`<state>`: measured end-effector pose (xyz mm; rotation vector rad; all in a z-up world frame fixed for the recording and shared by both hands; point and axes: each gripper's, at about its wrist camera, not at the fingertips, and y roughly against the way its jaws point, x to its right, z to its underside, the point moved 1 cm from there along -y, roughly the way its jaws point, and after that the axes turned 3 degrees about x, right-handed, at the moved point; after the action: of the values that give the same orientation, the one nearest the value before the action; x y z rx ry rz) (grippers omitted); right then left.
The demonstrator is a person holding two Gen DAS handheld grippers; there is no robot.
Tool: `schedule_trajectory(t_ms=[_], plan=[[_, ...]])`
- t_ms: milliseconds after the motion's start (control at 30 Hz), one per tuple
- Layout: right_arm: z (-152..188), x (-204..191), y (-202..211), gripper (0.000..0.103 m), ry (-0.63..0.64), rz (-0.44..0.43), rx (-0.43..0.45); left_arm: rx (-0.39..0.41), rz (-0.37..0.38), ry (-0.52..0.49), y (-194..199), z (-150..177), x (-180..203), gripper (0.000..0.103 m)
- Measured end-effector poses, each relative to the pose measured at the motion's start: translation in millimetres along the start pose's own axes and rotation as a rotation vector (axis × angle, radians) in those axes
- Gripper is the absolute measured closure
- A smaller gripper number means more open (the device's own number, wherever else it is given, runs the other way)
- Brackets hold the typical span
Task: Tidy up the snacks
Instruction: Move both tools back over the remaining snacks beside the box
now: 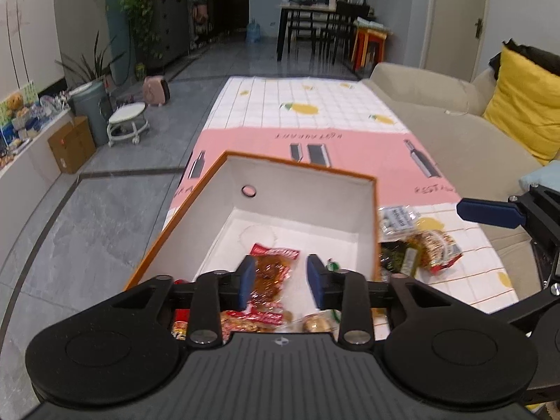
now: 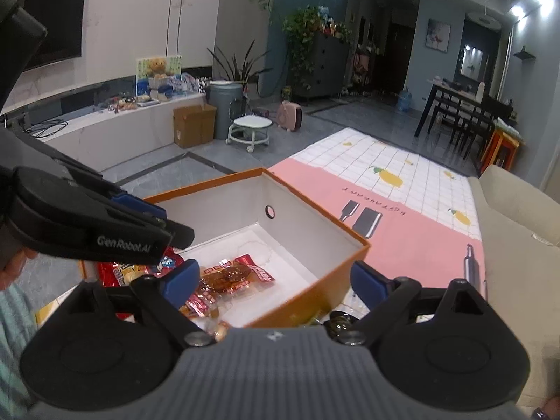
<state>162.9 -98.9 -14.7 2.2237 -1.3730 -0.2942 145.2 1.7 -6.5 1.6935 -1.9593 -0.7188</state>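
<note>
Loose snack packets (image 1: 420, 241) lie beside the box (image 1: 371, 217), seemingly touching it.

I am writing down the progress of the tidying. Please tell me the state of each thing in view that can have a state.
Box: open, no lid, partly filled with snacks.
Red snack packet: lying flat inside the box, sealed.
Snack packets on the tablecloth: outside the box, beside its right wall.
Left hand-held gripper: open, holding nothing.
Right hand-held gripper: wide open, holding nothing.
</note>
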Motion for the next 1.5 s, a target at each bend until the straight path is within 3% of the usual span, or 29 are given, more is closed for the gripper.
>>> schedule_trajectory(t_ms=[100,300,667,1133,1300,1500], plan=[[12,6,16,0.004,0.007,0.011,0.028,0.049,0.023,-0.018,11,4,16,0.05],[42,30,37,0.004,0.014,0.067,0.026,0.089,0.091,-0.014,19,10,45,0.029],[103,82,36,0.004,-0.081,0.213,-0.082,0.004,0.116,-0.107,-3,33,101,0.028],[127,132,2,0.005,-0.278,0.216,-0.144,-0.059,0.112,-0.208,-46,45,140,0.029],[128,148,-17,0.017,-0.351,0.183,-0.173,-0.071,0.112,-0.236,-64,44,141,0.029],[128,153,-35,0.028,-0.33,0.148,-0.197,-0.073,0.122,-0.226,-80,42,141,0.033]])
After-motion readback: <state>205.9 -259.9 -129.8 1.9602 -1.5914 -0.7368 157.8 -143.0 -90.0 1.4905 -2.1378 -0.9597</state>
